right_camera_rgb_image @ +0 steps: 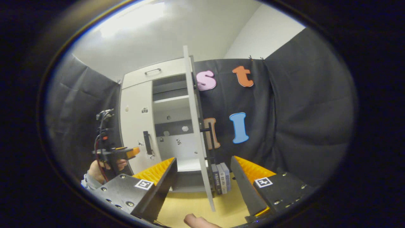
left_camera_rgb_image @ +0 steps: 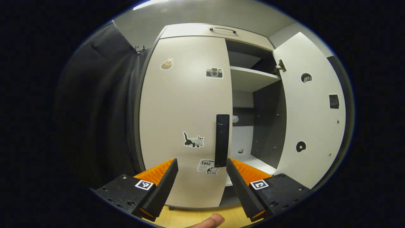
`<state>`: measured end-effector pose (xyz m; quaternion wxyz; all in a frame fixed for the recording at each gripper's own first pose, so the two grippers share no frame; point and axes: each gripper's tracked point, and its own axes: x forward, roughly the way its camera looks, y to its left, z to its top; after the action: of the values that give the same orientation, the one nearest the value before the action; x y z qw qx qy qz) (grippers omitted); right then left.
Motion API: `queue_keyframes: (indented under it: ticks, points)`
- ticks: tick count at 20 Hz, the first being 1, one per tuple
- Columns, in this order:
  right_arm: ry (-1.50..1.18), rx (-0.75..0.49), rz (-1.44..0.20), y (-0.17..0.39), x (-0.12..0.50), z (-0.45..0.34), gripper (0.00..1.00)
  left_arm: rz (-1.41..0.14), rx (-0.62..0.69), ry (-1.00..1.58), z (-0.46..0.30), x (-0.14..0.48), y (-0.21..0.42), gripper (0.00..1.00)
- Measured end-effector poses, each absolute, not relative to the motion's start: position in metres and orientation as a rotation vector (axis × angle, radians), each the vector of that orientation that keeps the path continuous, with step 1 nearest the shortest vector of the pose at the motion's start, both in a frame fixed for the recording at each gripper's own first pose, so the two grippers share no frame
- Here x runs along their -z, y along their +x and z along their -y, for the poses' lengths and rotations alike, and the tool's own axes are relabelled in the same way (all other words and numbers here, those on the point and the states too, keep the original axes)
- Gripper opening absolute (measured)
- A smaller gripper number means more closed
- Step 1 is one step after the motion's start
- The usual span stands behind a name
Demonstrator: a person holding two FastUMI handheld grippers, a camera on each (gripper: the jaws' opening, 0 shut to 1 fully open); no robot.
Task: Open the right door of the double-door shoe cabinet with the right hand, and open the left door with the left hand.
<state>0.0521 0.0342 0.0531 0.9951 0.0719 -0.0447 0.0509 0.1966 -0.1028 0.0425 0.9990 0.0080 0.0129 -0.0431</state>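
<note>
black-curtained booth, shoe cabinet [left_camera_rgb_image: 202, 31], right door [left_camera_rgb_image: 311, 107] open, shelf [left_camera_rgb_image: 251, 77] bare

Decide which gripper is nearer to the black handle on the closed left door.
Left. The left gripper is open just in front of the handle, which stands close ahead of its jaws. The right gripper is farther back, by the open right door.

L door [left_camera_rgb_image: 186, 120] shut, R door [left_camera_rgb_image: 311, 107] open, books [right_camera_rgb_image: 221, 178] behind it
</note>
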Motion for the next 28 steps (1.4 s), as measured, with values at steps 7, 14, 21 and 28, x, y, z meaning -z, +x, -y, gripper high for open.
queue_keyframes:
  ticks: [7,14,21,28]
  points:
    - [0.041,-0.151,0.149,0.017,-0.050,-0.076,1.00,0.005,0.096,0.049,0.124,-0.058,0.241,0.95]
    - [0.000,-0.192,0.155,-0.004,-0.037,-0.100,0.97,-0.067,0.127,-0.001,0.137,-0.039,0.283,0.71]
    - [-0.007,-0.218,0.138,-0.017,-0.026,-0.114,1.00,-0.108,0.097,0.073,0.144,-0.035,0.286,0.27]
    - [0.007,-0.193,0.140,-0.012,-0.031,-0.116,1.00,-0.131,0.132,0.042,0.142,-0.035,0.271,0.21]
